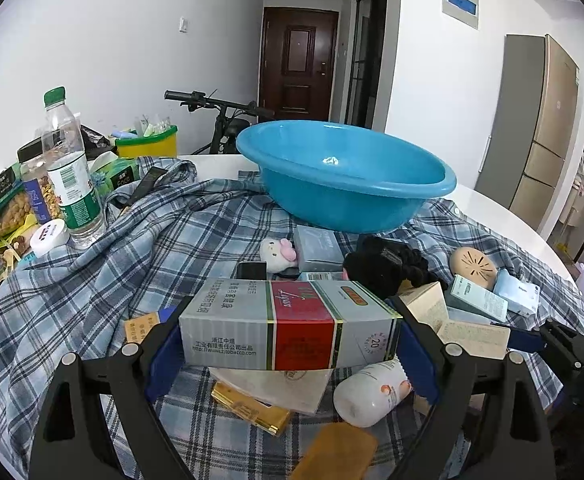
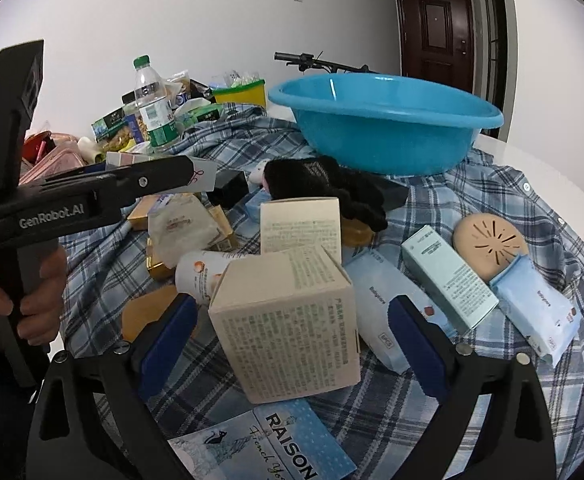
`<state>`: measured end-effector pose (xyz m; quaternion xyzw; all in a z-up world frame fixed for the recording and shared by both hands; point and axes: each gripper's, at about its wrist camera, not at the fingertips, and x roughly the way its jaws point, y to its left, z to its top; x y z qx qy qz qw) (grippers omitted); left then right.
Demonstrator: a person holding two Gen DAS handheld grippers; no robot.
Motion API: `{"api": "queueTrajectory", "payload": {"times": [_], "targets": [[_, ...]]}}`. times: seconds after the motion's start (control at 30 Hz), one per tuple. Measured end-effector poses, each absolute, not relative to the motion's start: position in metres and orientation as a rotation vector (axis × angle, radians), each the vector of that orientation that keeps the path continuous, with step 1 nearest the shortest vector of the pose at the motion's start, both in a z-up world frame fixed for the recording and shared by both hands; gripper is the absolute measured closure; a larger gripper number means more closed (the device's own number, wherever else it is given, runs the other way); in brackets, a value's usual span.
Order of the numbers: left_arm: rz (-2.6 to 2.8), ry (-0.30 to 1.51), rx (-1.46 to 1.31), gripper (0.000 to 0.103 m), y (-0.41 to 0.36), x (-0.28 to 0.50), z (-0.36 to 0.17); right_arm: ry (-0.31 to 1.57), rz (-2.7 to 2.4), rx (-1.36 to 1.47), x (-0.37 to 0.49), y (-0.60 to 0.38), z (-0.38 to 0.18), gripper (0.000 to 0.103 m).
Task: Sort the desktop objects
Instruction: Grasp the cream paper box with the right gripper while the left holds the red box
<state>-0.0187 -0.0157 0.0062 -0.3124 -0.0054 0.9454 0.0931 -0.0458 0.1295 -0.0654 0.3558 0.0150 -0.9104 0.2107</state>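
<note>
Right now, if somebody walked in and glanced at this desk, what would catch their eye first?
Probably the big blue basin, empty, on the plaid cloth at the far side of the clutter. Next, the grey-and-red cigarette carton clamped crosswise in the left gripper. In the right wrist view, a beige box stands tilted between the open pads of the right gripper.

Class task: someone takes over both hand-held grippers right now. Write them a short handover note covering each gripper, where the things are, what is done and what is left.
Left hand-held gripper: shut on the grey and red carton, held above the checked cloth.
Right hand-held gripper: open, its pads either side of the beige box without pressing it.
Blue basin: at the far side of the cloth, nothing visible inside.
Done: nothing sorted yet, by the look of it.
Left: the carton, beige box, white bottle, teal box, tissue packs, black cloth item and other clutter.
</note>
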Motion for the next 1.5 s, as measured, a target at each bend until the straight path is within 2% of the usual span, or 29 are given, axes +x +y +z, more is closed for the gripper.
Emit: {"api": "queueTrajectory", "payload": {"times": [0.03, 0.57, 0.8, 1.5], "targets": [[2.806, -0.016, -0.925, 0.011, -0.015, -0.018, 0.006, 0.038, -2.546, 0.974, -0.045, 0.131, -0.065, 0.048], [2.837, 0.005, -0.877, 0.011, -0.010, -0.012, 0.010, 0.095, -2.893, 0.844, -0.035, 0.164, -0.030, 0.047], [2.886, 0.010, -0.747, 0.011, -0.010, -0.001, 0.022, 0.062, -3.000, 0.770, -0.031, 0.176, -0.019, 0.047], [2.867, 0.015, -0.762, 0.011, -0.008, -0.001, 0.020, 0.058, -2.971, 0.782, -0.031, 0.175, -0.021, 0.047]]}}
